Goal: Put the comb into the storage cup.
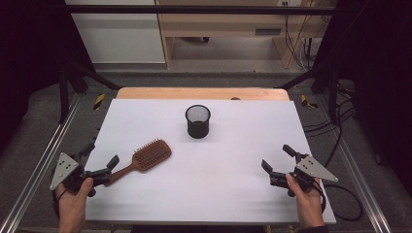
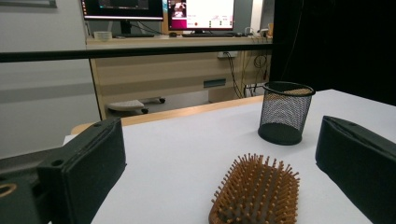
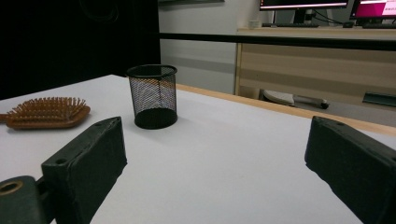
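Wooden paddle hairbrush (image 1: pixel 146 158) lies flat on the white table (image 1: pixel 218 194), bristles up, at the left side. Its handle runs down-left to the left gripper (image 1: pixel 101 162), and its end lies between the two black jaws or just under the nearer one; contact cannot be told from the high view. In the left gripper view the bristled head (image 2: pixel 256 193) sits just ahead of the gap, between the jaw lines and closer to the right-hand jaw. Jaws stand wide apart, nothing clamped.

Black mesh cup (image 1: pixel 197 121) stands upright beyond the brush, near the table's middle toward the far edge, open mouth up. It is well ahead of both pairs of jaws: in the left gripper view it (image 2: pixel 285 113) stands beyond the brush head, up and to the right; in the right gripper view it (image 3: pixel 152 95) stands ahead, above the left-hand jaw, with the brush (image 3: pixel 46 112) farther left.

Right gripper (image 1: pixel 275 158) is at the table's right side, held by the person's right hand (image 1: pixel 303 196), jaws spread wide over bare table, nothing between them. Left hand (image 1: pixel 73 204) holds the left gripper at the table's left edge.

Beyond the far edge: a wooden desk (image 3: pixel 317 60) with monitors (image 2: pixel 159 9).
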The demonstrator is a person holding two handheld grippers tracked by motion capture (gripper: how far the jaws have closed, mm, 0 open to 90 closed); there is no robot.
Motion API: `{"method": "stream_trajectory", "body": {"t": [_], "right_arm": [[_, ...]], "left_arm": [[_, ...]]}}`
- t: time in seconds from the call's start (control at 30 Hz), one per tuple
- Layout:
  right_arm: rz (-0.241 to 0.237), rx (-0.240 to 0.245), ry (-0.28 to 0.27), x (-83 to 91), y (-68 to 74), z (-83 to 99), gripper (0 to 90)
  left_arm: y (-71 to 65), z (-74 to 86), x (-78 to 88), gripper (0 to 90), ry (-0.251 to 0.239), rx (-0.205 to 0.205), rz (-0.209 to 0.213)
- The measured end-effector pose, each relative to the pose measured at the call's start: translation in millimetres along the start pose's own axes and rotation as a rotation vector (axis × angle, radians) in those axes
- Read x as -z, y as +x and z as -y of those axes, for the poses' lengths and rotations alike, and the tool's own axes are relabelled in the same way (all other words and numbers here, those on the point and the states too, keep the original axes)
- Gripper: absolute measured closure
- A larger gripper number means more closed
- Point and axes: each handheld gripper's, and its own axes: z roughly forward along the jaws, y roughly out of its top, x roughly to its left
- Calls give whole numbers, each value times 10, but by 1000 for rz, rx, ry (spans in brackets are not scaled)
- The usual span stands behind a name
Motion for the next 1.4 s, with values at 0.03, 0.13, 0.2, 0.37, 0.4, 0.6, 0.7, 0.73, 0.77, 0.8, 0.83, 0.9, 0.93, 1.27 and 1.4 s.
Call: {"method": "stream_trajectory", "body": {"t": [0.03,0.13,0.2,0.37,0.4,0.6,0.7,0.73,0.77,0.8,0.83,0.9,0.93,1.27,1.4], "right_arm": [[-1,5,6,-3,4,4,46],[-2,15,16,-1,11,12,46],[-1,18,19,1,12,15,46],[8,14,26,19,14,22,45],[9,15,26,18,14,24,45],[10,14,42,14,14,31,43],[15,10,42,23,2,34,43],[18,5,38,28,-6,35,43],[18,5,38,28,-6,35,43],[19,3,39,32,-8,34,43],[22,1,37,34,-8,33,43],[22,1,37,34,-8,33,43],[21,2,39,34,-6,33,43],[23,2,47,25,-8,41,43],[25,1,48,27,-6,40,43]], "left_arm": [[1,2,-6,17,4,4,2],[-7,1,-21,18,15,6,5],[-12,5,-25,18,29,-2,4],[5,38,-75,22,95,-10,0],[14,41,-88,22,114,-21,-6],[152,-59,-167,37,136,-61,-54],[205,-108,-206,36,148,-65,-50],[223,-124,-220,36,155,-69,-49],[237,-137,-234,36,162,-66,-43],[254,-146,-256,36,179,-68,-33],[265,-147,-279,37,208,-76,-35],[281,-132,-324,41,254,-78,-25],[284,-119,-340,45,266,-70,-21],[255,117,-310,290,276,-14,-42],[284,139,-243,429,291,-13,-43]]}}
